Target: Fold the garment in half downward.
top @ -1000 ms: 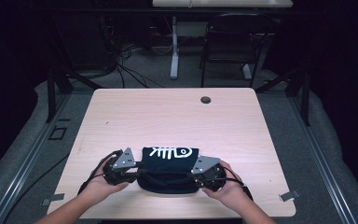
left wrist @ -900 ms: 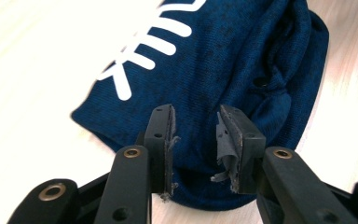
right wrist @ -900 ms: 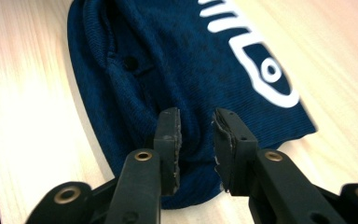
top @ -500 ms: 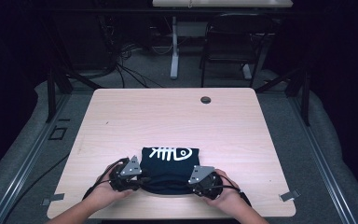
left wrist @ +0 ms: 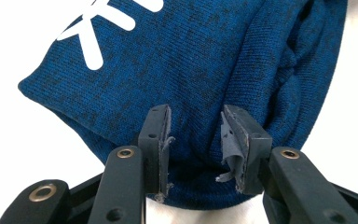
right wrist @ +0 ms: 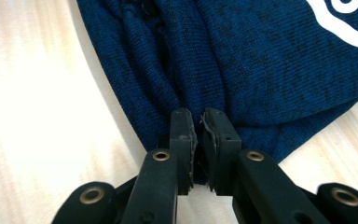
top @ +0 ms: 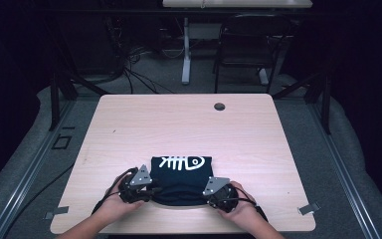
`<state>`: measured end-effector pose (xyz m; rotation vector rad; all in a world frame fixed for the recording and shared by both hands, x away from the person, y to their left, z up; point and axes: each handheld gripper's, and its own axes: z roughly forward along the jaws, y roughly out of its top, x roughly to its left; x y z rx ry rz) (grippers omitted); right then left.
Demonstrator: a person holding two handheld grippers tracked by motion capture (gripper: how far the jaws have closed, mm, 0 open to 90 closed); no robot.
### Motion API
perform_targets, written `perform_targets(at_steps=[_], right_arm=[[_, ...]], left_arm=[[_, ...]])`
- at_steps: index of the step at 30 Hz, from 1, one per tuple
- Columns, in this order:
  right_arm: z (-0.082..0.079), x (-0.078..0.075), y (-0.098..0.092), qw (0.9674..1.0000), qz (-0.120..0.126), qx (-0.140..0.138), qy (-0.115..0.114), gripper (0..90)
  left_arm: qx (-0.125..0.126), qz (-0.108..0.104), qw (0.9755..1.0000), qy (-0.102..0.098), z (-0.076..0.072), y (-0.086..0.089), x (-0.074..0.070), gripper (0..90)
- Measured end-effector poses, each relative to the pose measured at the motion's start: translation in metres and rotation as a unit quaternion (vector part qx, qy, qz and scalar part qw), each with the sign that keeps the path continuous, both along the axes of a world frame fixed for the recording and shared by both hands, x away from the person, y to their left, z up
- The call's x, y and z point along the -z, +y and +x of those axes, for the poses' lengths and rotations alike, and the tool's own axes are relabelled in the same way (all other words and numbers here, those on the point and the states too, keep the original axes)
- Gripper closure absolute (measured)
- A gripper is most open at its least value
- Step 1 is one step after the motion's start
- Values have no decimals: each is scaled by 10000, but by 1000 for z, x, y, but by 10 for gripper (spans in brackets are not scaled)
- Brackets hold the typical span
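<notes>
Wood table (top: 144,124) w/ folded blue garment (top: 181,179), dark room behind.

Your folded shirt (top: 181,178) lies flat near the bench's front edge, about midway across. It's dark blue knit (left wrist: 205,60) with a white fish-skeleton print (top: 181,163) on top, toward the far side. The near edge is bunched and rounded, with creased folds at its side (right wrist: 154,51). Its near corners sit between your two hands.
</notes>
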<state>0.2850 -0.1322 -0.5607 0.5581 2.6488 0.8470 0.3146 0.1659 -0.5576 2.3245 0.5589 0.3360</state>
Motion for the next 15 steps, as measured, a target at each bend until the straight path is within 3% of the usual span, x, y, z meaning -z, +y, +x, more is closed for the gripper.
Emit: perform_targets(at_steps=[1, 15], right_arm=[[2, 1, 0, 10000, 89, 43, -4, 819], [19, 1, -5, 9995, 36, 302, -62, 808]], left_arm=[[-24, -3, 10000, -12, 2, -1, 0, 621], [-398, -113, 9991, -86, 24, -8, 3, 620]])
